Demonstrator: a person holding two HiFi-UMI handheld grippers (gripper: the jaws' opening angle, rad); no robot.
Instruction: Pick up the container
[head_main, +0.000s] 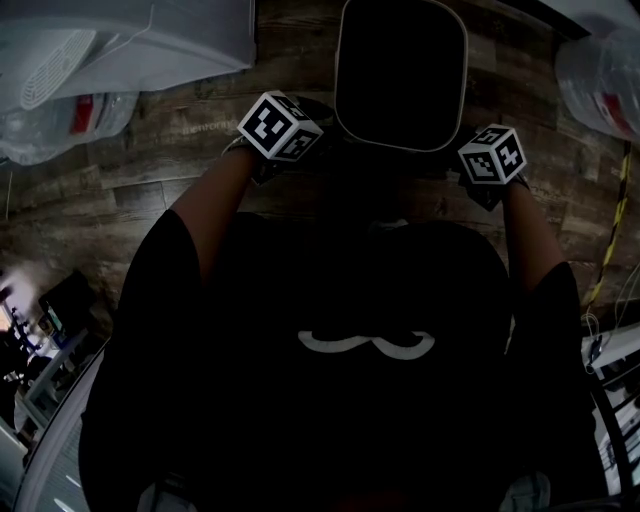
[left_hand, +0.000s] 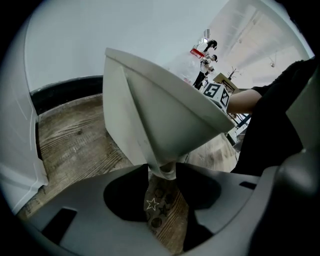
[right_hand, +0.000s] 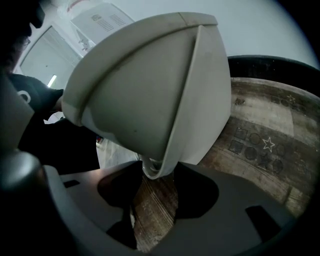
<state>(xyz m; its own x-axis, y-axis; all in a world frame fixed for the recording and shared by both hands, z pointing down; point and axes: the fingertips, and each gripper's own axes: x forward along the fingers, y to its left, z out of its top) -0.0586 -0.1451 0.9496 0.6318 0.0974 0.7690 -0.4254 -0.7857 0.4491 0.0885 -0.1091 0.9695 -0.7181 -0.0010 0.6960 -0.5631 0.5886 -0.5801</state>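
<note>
In the head view the container is a pale-rimmed bin with rounded corners and a dark inside, seen from above over the wood-plank floor. My left gripper is at its left rim and my right gripper at its right rim. In the left gripper view a corner lip of the container sits between the dark pads, and the left gripper is shut on it. Likewise, in the right gripper view the right gripper pinches the rim of the container. Whether its base rests on the floor is hidden.
White plastic housings and bags lie at the upper left, a clear bag at the upper right. A yellow-black cord runs down the right side. Printed shapes mark the floor. A white wall stands behind the container.
</note>
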